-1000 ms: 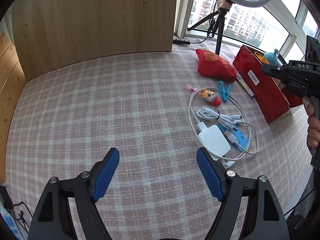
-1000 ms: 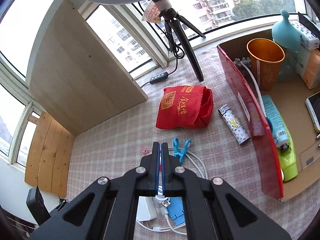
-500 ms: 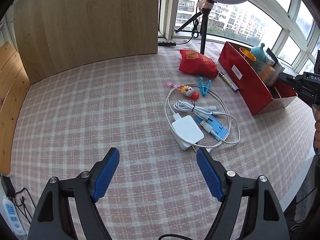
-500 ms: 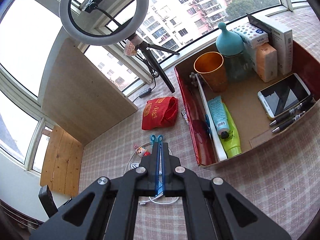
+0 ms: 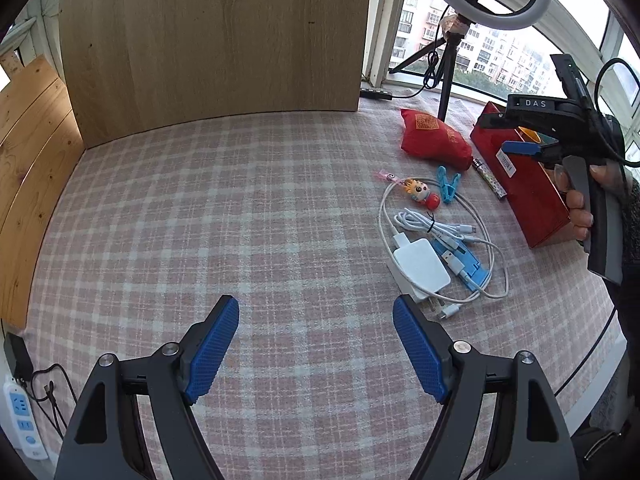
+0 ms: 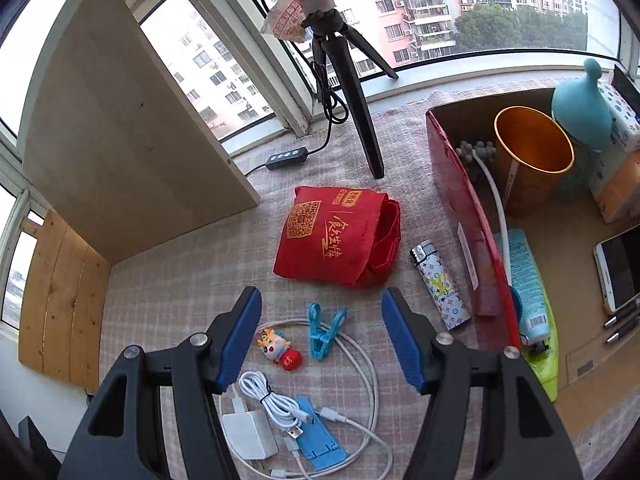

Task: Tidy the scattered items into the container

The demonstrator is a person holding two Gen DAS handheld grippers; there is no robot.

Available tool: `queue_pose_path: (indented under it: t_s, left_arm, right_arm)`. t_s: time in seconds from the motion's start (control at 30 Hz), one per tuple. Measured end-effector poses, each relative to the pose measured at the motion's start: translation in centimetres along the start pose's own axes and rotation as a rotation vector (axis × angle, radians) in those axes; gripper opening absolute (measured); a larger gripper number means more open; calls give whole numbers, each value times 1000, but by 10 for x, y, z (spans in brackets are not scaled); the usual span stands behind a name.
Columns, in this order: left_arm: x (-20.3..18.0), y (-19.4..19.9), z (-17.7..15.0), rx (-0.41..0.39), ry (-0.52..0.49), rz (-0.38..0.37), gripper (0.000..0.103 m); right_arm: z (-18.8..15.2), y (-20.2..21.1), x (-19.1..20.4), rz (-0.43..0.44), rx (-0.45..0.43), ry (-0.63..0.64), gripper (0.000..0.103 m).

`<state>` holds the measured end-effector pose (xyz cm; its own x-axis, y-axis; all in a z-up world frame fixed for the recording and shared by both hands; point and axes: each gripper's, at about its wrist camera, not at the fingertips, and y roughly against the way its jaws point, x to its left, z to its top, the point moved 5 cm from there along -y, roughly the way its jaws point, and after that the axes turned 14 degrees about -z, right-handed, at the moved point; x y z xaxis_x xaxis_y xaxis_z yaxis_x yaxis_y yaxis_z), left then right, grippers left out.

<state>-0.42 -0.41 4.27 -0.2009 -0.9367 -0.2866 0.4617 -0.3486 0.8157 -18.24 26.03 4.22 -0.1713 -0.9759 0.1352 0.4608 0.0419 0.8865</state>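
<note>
Scattered on the plaid cloth lie a red pouch [image 6: 336, 240], a patterned lighter [image 6: 440, 284], a blue clip [image 6: 324, 332], a small doll keychain [image 6: 280, 350], white cables [image 6: 276, 400], a white charger [image 6: 250, 434] and a blue stand [image 6: 320, 438]. The red box [image 6: 464, 216] stands at the right. My right gripper [image 6: 320, 336] is open and empty above the blue clip. My left gripper [image 5: 316, 348] is open and empty over bare cloth, left of the white charger [image 5: 420, 266]. The right gripper [image 5: 520, 148] also shows in the left wrist view, in front of the red box [image 5: 520, 184].
The box holds an orange cup [image 6: 532, 152], a teal bottle [image 6: 580, 116], a tube [image 6: 524, 280], a phone [image 6: 620, 268] and pens. A ring-light tripod [image 6: 352, 92] and its cable stand behind the pouch. A wooden board [image 5: 212, 40] stands at the back; a power strip [image 5: 22, 420] lies off the left edge.
My right gripper has opened and come down from over the box to above the blue clip. My left gripper has stayed open and shifted slightly.
</note>
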Motion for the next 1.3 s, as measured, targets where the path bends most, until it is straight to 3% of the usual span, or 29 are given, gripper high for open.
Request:
queue_pose_path:
  t_s: [0.1, 0.23, 0.27, 0.3, 0.33, 0.4, 0.63, 0.67, 0.73, 0.93, 1.07, 1.3]
  left_arm:
    - [7, -7, 1, 16, 7, -1, 78]
    - [15, -14, 3, 35, 16, -4, 78]
    - [16, -15, 4, 37, 17, -3, 78]
    - [17, -15, 6, 37, 16, -2, 78]
    - [16, -15, 7, 36, 15, 0, 78]
    - [14, -14, 11, 29, 10, -1, 78]
    - [-1, -6, 24, 4, -41, 9, 78]
    - [-4, -3, 27, -4, -50, 7, 78]
    - [-11, 5, 31, -23, -68, 1, 78]
    - [-42, 14, 37, -49, -134, -44, 78]
    - [-75, 8, 26, -32, -169, -150, 78]
    - [-125, -32, -16, 82, -225, -294, 76]
  right_arm:
    - [5, -33, 4, -93, 36, 34, 62]
    - [4, -65, 6, -144, 75, 70, 62]
    - [4, -66, 6, -127, 68, 71, 57]
    - [4, -66, 6, -108, 61, 72, 39]
    - [4, -66, 6, -89, 55, 72, 36]
    - [6, -56, 7, -61, 25, 81, 29]
    - [13, -2, 17, 29, -97, 149, 19]
    - [12, 12, 18, 49, -113, 169, 0]
    - [8, 43, 20, 87, -147, 216, 1]
    - [-40, 141, 5, 153, -230, 353, 1]
    - [-87, 186, -14, 105, -272, 468, 1]
    - [-171, 171, -15, 89, -187, 569, 1]
